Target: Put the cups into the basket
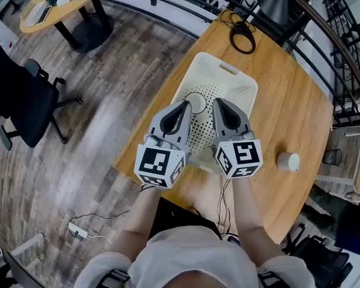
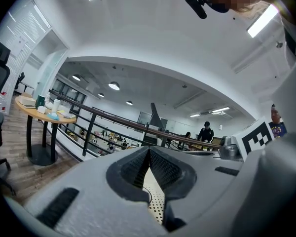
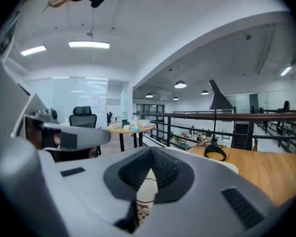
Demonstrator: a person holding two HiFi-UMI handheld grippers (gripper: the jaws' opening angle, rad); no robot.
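Two grippers hover side by side over the white basket [image 1: 228,71] at 12 o'clock. The left gripper [image 1: 185,104] has its jaws pressed together on nothing, and the right gripper [image 1: 218,103] is likewise closed and empty. One cup [image 1: 195,102] already sits inside, just ahead of the tips. A second cup [image 1: 288,161] stands at 3 o'clock on the table [image 1: 300,101], well apart — likely the next to fetch.

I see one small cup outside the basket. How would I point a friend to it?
Find the wooden table with the white holed basket on it. Right of the basket, past the right gripper, a small pale cup lies alone on bare wood, outside the basket.
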